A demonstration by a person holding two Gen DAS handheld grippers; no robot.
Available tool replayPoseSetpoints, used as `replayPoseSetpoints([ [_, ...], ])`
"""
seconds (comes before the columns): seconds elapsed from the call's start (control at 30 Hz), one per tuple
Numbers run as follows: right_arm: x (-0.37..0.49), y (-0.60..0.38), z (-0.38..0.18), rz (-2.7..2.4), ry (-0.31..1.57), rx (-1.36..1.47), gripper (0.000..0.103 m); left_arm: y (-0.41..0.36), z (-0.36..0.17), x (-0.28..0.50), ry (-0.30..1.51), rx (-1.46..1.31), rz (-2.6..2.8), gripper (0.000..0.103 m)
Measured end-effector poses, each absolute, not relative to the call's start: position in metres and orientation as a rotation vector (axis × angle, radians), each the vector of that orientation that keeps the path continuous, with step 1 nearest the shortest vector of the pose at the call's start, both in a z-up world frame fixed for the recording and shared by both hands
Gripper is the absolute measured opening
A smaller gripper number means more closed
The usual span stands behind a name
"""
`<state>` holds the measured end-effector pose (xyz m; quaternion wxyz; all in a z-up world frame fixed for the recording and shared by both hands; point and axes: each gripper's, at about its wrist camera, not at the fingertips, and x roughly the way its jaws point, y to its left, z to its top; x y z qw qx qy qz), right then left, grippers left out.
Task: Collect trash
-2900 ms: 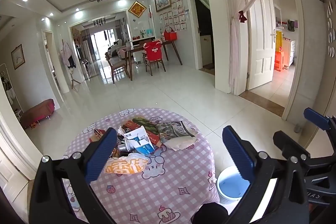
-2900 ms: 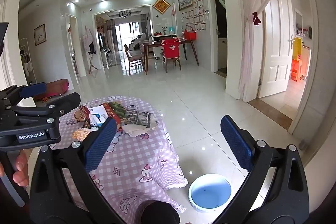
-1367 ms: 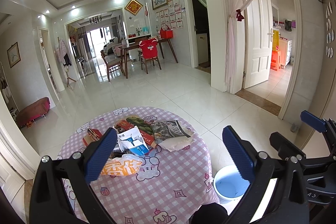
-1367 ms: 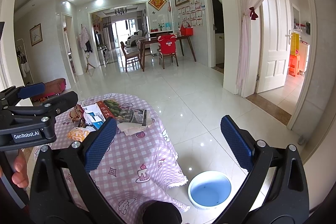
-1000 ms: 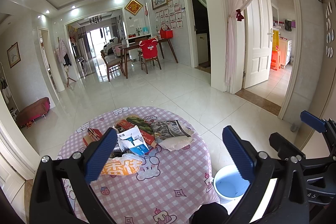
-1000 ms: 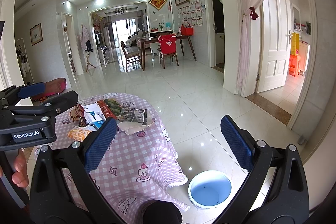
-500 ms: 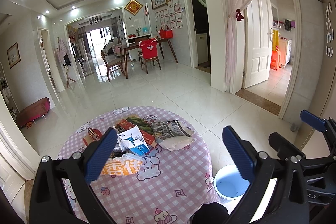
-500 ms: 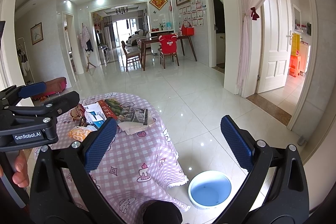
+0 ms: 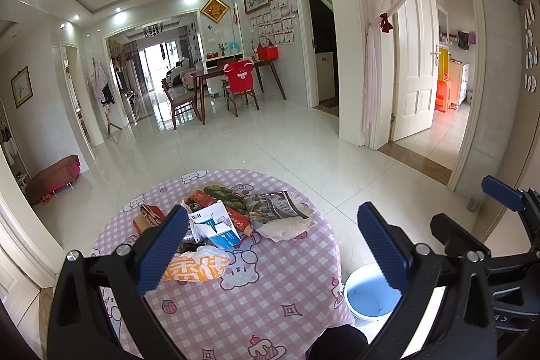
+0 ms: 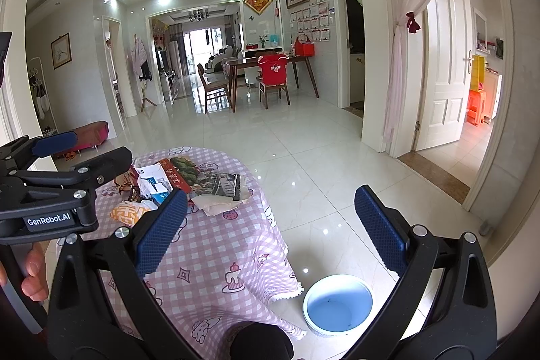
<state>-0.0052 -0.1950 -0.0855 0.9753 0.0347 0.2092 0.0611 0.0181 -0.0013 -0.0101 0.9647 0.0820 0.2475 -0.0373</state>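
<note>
Trash (image 9: 219, 221) sits in one heap on the far half of the round desk (image 9: 270, 302), nearer its far-left edge: an orange snack bag (image 9: 195, 267) closest in, a white-and-blue carton (image 9: 216, 225) behind it, red wrappers, a printed packet (image 9: 275, 206) and crumpled paper toward the far-right edge. Nothing collected yet, judging by the pics: the blue bin (image 10: 337, 304) on the floor just off the desk's right edge looks empty, w/ every piece left to move. Left claw (image 9: 270, 245) is spread wide, holding nothing, hovering above the desk's near half; right claw (image 10: 270, 225) is equally wide and empty, off the right edge over the floor, approx. above the bin. Near half of the desk is bare cloth, so there's room to come in low. The cloth drapes past the right edge close to the bin and could snag. Open tile floor all round; walls and doors well apart.
</note>
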Motion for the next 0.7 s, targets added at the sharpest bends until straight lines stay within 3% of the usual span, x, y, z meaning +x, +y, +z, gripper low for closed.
replayPoseSetpoints([
  [0.5,0.009,-0.188,-0.094,0.104,0.44,0.042,0.097,0.01,-0.032,0.04,0.567,0.153,-0.065,0.098],
  [0.7,0.037,-0.171,-0.119,0.133,0.506,0.05,0.097,0.034,-0.064,0.062,0.652,0.13,-0.031,0.098],
])
